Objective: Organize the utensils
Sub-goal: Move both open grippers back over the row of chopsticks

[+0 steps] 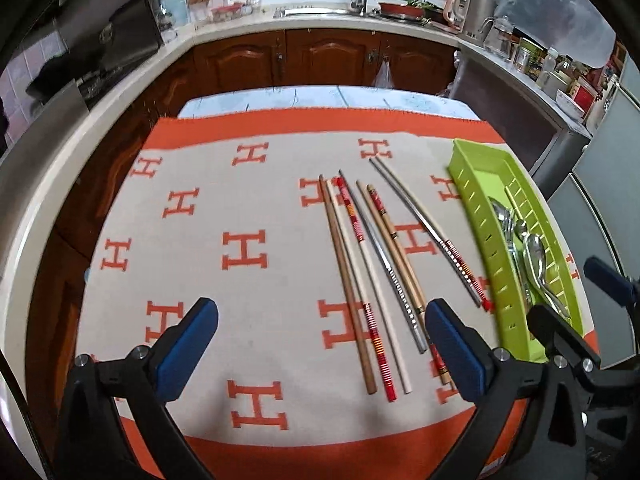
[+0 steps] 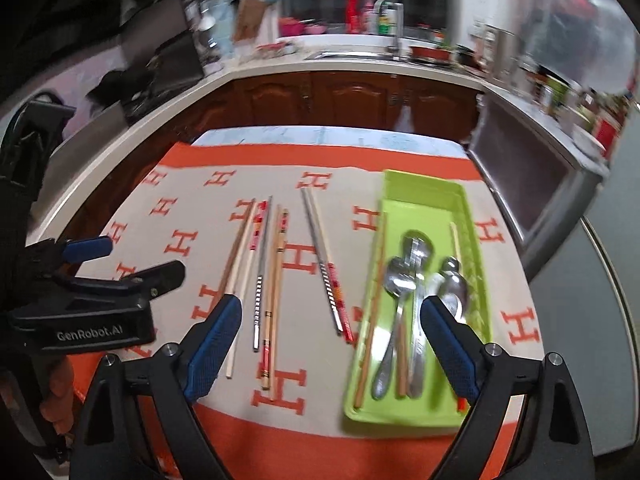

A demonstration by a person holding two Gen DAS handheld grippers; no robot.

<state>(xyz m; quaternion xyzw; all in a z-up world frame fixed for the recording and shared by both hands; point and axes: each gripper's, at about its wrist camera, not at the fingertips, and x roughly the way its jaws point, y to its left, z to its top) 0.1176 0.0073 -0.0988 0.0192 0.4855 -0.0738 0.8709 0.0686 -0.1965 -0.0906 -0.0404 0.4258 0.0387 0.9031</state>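
Observation:
Several loose chopsticks (image 1: 360,280) of wood, steel and red-banded kinds lie side by side on the cloth, with one more pair (image 1: 432,236) to their right. A green slotted tray (image 1: 476,168) at the right holds metal spoons (image 1: 536,256). My left gripper (image 1: 322,312) hangs open and empty above the near ends of the chopsticks. In the right wrist view my right gripper (image 2: 331,306) is open and empty, between the loose chopsticks (image 2: 260,280) and the tray (image 2: 420,188). That tray holds spoons (image 2: 408,280) and wooden chopsticks (image 2: 370,320).
An orange and cream cloth (image 1: 248,248) with H marks covers the small table. Dark wood cabinets (image 1: 332,60) and a crowded white counter with a sink (image 1: 312,12) curve round behind. A steel unit (image 2: 532,184) stands close at the right. A hand (image 2: 56,396) holds the left gripper.

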